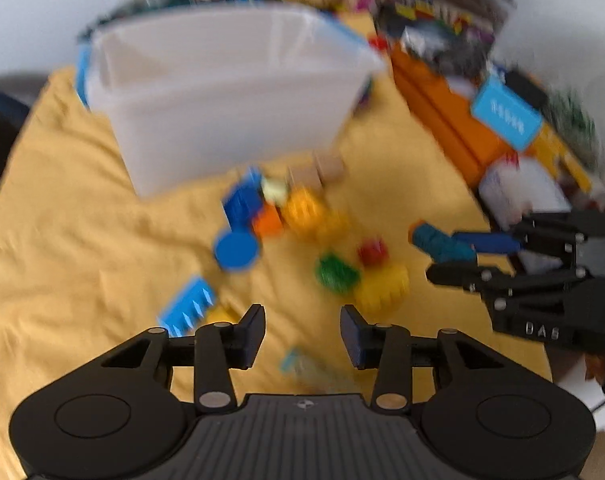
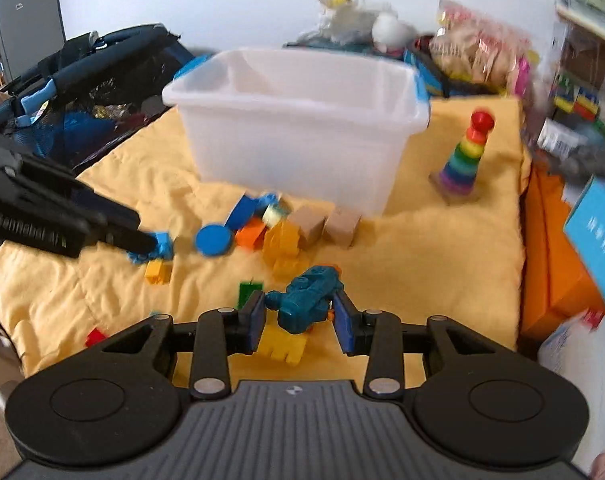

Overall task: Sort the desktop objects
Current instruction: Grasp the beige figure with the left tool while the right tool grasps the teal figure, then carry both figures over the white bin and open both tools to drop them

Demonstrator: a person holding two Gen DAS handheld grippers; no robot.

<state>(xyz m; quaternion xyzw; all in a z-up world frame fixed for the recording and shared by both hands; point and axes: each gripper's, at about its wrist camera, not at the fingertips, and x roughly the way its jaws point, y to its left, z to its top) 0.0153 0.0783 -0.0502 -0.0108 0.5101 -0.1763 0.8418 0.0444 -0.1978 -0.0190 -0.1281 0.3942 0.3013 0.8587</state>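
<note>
— Holding anything yet, that right gripper [image 2: 298,318]?

— Yes — its jaws are clenched on the teal toy plane [image 2: 308,298], one pad on each side of the body, the nose poking out past the left pad. The plane sits right between the fingertips, lifted clear of the yellow cloth [image 2: 422,248], with a yellow brick [image 2: 282,346] lying below and just behind it.

— And the left gripper [image 1: 302,334]?

— Released; nothing sits between its pads. A light blue comb-like piece [image 1: 188,306] lies just outside its left jaw and a yellow brick [image 1: 382,288] just beyond its right one. Blur makes the small pieces hard to read.

— How will the plane handle?

— My guess is hard moulded plastic: light, stiff, a little slick, with thin parts sticking out that could snap or twist in the grip. The thick middle of the fuselage is the sound place to hold, and that is roughly where the pads are.

— Where would it go?

— Probably the clear plastic bin [image 2: 302,120], standing well ahead of the jaws, beyond the heap of blocks [image 2: 274,228]. A short drop shouldn't harm it.
</note>
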